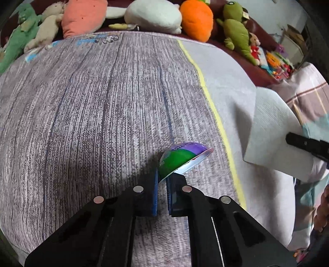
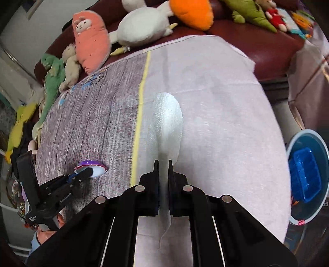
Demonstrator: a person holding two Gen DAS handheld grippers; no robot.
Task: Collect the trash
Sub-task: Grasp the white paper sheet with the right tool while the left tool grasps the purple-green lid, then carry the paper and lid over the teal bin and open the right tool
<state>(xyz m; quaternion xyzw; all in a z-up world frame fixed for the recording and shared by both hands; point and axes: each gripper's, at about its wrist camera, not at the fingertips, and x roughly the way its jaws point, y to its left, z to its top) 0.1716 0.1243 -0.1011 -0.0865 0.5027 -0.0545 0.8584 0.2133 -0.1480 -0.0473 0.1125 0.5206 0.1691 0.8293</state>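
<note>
My left gripper (image 1: 162, 174) is shut on the rim of a small purple-and-green plastic cup (image 1: 181, 156), held tilted just above the striped grey cloth (image 1: 92, 106). From the right wrist view the same cup (image 2: 91, 164) shows at the lower left, in the left gripper (image 2: 88, 171). My right gripper (image 2: 163, 164) is shut on a white paper towel (image 2: 168, 121), which stands up ahead of the jaws over the pale part of the cloth. In the left wrist view that towel (image 1: 269, 127) hangs at the right.
A yellow line (image 2: 139, 115) splits the cloth. Plush toys line the dark red sofa behind: a pink carrot (image 2: 90, 41), a white plush (image 2: 144, 26), an orange carrot (image 1: 196, 19). Right of the table sits a round blue basin (image 2: 302, 134) holding a blue plastic tray (image 2: 304, 174).
</note>
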